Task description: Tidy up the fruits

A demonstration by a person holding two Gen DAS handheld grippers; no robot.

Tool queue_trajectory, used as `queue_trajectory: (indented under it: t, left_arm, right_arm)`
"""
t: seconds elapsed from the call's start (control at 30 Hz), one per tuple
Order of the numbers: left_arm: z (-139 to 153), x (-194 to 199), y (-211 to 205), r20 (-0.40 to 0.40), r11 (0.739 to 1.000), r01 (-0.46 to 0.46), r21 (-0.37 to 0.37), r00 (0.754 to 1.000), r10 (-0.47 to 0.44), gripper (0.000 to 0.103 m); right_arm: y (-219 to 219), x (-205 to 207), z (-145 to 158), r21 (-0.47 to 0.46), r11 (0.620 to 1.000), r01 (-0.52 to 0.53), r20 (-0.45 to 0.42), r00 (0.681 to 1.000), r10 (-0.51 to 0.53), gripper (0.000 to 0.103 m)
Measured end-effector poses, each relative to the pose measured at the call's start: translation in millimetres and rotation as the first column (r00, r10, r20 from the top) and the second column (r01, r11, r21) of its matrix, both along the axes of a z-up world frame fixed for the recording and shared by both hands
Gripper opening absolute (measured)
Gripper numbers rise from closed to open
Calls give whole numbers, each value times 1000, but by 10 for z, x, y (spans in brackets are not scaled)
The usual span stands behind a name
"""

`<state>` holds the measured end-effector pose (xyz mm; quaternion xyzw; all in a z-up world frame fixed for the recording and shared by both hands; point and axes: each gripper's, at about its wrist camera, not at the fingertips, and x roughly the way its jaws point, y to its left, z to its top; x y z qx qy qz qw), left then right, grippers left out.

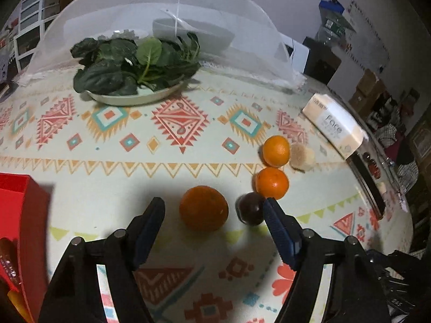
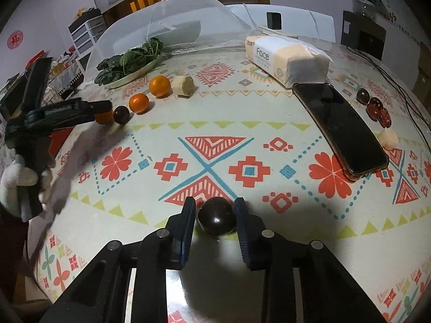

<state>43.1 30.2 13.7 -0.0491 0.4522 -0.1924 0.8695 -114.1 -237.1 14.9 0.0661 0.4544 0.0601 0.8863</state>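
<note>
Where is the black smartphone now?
In the right wrist view, the black smartphone lies flat on the right side, touching the tissue pack, with dark red fruits beside it.

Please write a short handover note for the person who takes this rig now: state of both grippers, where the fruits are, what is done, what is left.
Left gripper: open around the big orange, not closed.
Right gripper: closed on a dark plum, apparently just above the table.
Done: a row beside the big orange holds another dark plum, two mandarins and a pale fruit piece.
Left: add the held plum; small dark fruits wait beyond the phone.
</note>
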Motion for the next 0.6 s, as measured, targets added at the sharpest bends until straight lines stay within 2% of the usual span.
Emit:
queue_trajectory:
  t: [0.07,0.13,0.2,0.27,0.6]
  left_arm:
    - [-27,-1,0,0,1000,10,-29,1000,-10,63]
    - [13,-20,9,10,999,6,-40,1000,-5,43]
    - [65,-43,-3,23,1000,8,-24,1000,-7,32]
    - [77,-69,-3,24,1000,16,-11,1000,-16,30]
    - [141,-282,197,23,998,-11,-61,1000,12,28]
  right_arm:
    - [1,1,5,3,1000,0,2,1000,0,32]
    - [7,8,13,8,1000,-2,4,1000,2,32]
    - [18,8,27,11,1000,-4,7,1000,4,31]
    - [34,16,35,9,1000,-7,9,1000,7,31]
    - [77,1,73,15,1000,-7,20,1000,7,29]
